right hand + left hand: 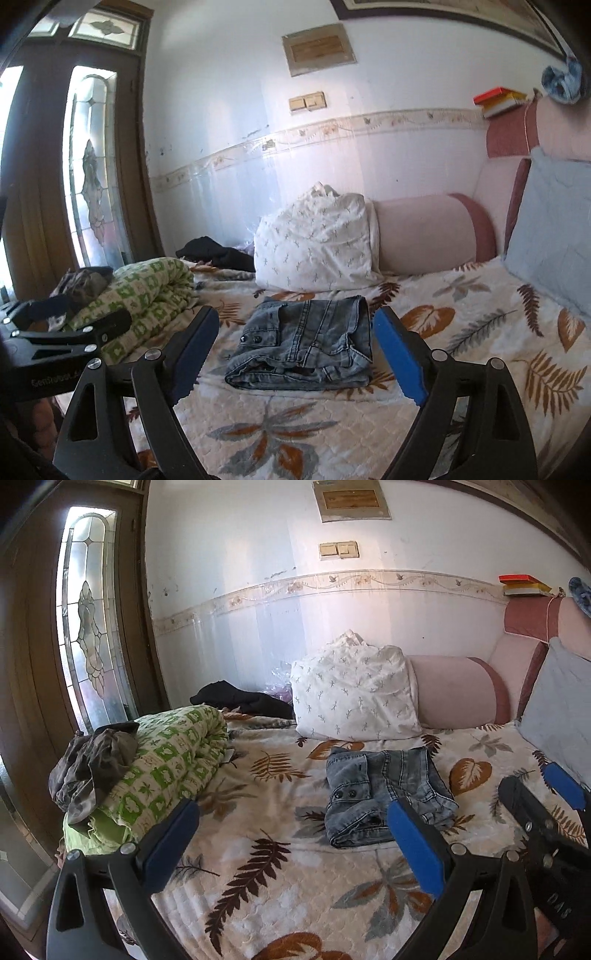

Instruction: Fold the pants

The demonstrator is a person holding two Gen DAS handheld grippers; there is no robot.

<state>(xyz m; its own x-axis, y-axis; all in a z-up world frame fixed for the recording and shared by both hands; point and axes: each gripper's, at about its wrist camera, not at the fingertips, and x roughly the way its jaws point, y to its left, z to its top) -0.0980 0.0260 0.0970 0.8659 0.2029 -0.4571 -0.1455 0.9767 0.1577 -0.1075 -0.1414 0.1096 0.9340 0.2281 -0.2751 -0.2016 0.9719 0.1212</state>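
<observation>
A pair of grey-blue jeans (384, 794) lies folded into a compact bundle on the leaf-patterned bedspread (280, 886), waistband buttons facing left. My left gripper (294, 804) hovers open over the bedspread in front of and left of the jeans, with nothing between its blue pads. My right gripper (295, 312) is open too, its pads framing the jeans (306, 343) from the near side without touching them. From the left wrist camera the right gripper's fingers (565, 786) show at the right edge. One of the left gripper's fingers (110, 323) shows at the left of the right wrist view.
A rolled green-and-white quilt (166, 760) with dark clothes (92, 764) on it lies at the left. Behind the jeans stand a white pillow (354, 698), a pink bolster (454, 690) and a grey-blue pillow (557, 701). A black garment (240, 698) lies by the wall.
</observation>
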